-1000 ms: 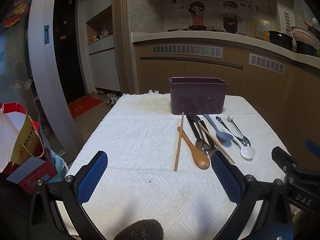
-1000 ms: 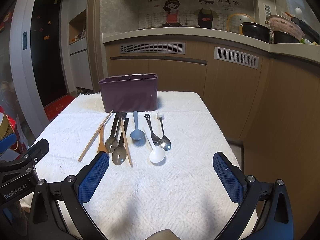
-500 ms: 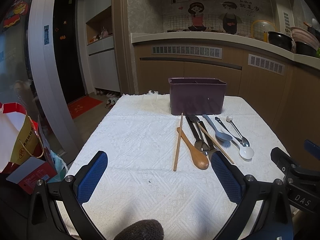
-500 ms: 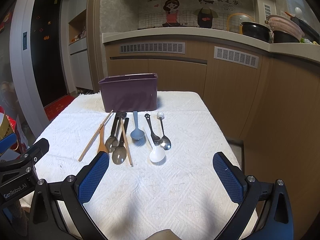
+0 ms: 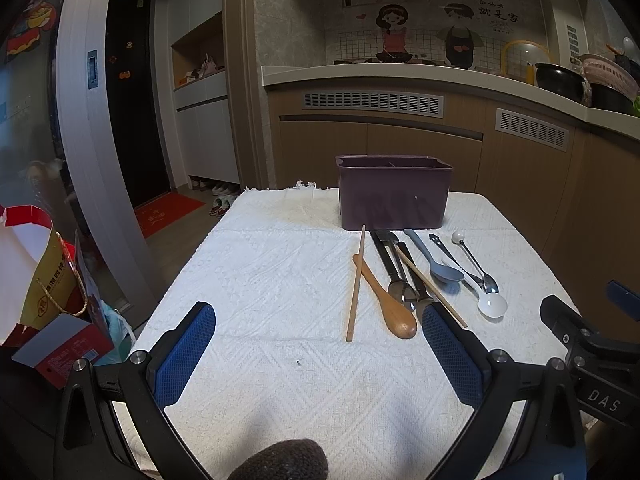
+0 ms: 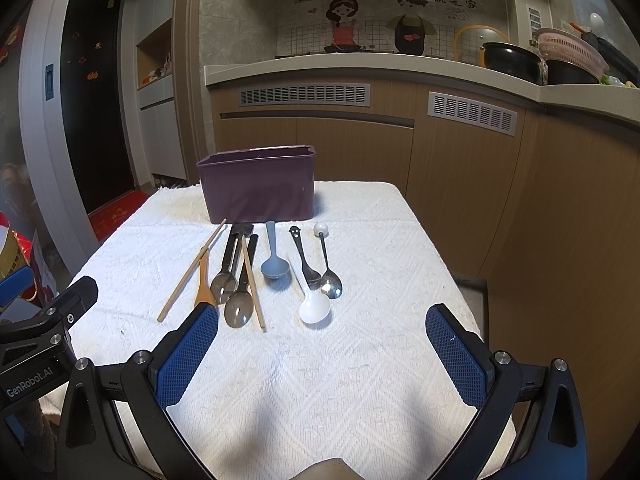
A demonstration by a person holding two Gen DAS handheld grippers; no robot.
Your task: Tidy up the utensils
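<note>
Little change vs 1 s ago: both grippers (image 5: 316, 344) (image 6: 322, 342) hovering, fingers spread wide, empty. Utensils (image 6: 276, 268) lying on cloth (image 6: 360, 380) beside purple caddy (image 6: 258, 188). No pickup yet.

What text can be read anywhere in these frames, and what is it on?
"DAS": right gripper body, seen from the left wrist.
"GenRobot.AI": left gripper body, seen from the right wrist.
Wall mural: Chinese characters, too blurred to read reliably.
Paper bag: printed characters, unreadable.
</note>
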